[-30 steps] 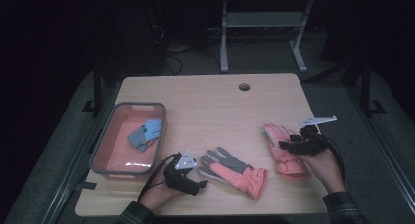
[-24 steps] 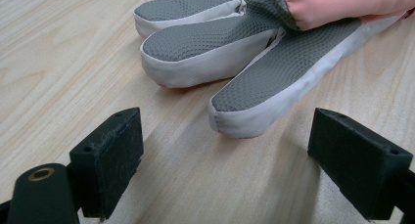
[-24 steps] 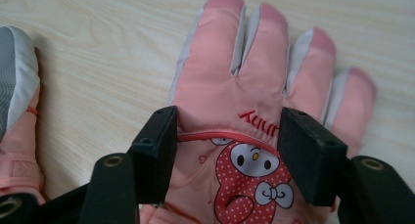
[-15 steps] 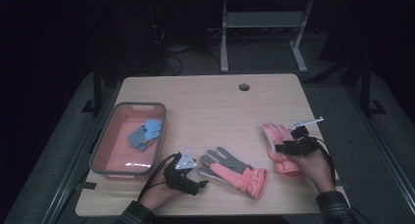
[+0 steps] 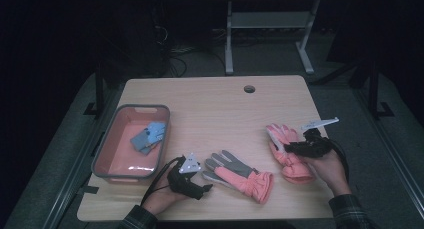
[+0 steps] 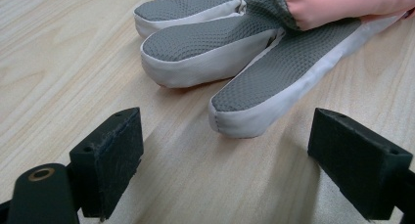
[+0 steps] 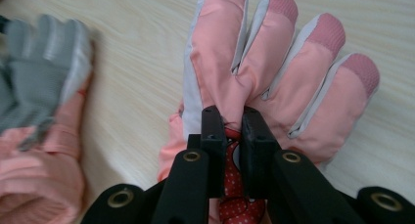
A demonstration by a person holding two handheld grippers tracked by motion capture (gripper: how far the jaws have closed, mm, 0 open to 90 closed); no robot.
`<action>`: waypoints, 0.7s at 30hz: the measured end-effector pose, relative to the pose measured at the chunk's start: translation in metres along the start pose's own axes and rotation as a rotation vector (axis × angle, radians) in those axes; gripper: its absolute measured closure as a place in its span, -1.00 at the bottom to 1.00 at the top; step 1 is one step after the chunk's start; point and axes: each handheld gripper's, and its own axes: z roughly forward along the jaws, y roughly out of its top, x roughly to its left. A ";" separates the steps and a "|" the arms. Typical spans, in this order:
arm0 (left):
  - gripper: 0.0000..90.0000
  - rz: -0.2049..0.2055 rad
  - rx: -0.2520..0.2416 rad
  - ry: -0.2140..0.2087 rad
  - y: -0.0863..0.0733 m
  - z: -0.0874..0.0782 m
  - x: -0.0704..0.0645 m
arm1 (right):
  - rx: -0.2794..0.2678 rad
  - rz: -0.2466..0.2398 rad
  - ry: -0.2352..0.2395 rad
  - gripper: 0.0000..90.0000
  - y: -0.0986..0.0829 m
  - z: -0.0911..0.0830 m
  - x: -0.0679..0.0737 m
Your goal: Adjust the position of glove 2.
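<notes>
Right hand-held gripper (image 7: pixel 230 116) clamped on the back of the pink glove (image 7: pixel 274 82) (fabric pinched between the jaws), glove fingers pointing straight ahead of it, flat on the table (image 5: pixel 210 109). Left hand-held gripper (image 6: pixel 225 160) spread apart, grey-palmed glove (image 6: pixel 244 53) just ahead, fingertips toward it, long axis running away.

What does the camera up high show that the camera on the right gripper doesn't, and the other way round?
The high view alone takes in the whole table, the pink bin with blue items inside, and the left gripper near the grey-palmed glove. The right gripper view alone shows close up that the right gripper pinches a fold on the back of the pink glove, beside a red dotted patch. Both show the two gloves lying on the wood.
</notes>
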 end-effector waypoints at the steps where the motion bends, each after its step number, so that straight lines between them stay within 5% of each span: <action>1: -0.72 0.000 0.000 0.000 0.000 0.000 0.000 | -0.004 -0.010 0.009 0.82 0.002 -0.002 0.001; 12: -0.72 0.002 0.000 0.001 0.000 0.000 0.000 | -0.071 -0.140 0.138 0.82 0.030 -0.020 0.018; 21: -0.72 0.005 -0.001 0.002 0.000 0.000 0.000 | -0.067 -0.287 0.254 0.82 0.054 -0.015 0.054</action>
